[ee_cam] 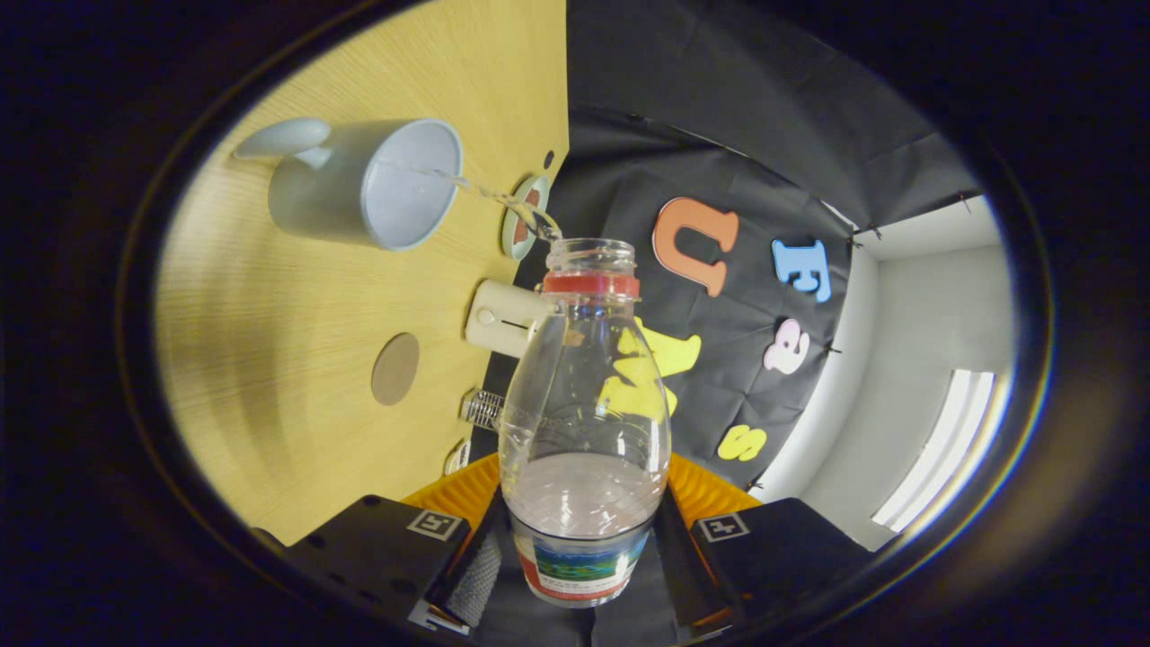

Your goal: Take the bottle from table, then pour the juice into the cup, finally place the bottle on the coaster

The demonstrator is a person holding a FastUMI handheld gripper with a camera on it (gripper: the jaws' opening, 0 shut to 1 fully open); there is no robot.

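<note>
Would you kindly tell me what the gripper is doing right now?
Gripper: jaws shut on the bottle, tilted and pouring into the cup.

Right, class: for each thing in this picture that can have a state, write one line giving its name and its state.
Clear plastic bottle with red neck ring: uncapped, tilted, pouring, liquid left inside.
Stream of clear liquid: running from the bottle's mouth into the cup.
Pale grey handled cup: standing on the wooden table, receiving liquid.
Round brown coaster: bare.
Tongs: shut on the bottle's lower part.
</note>
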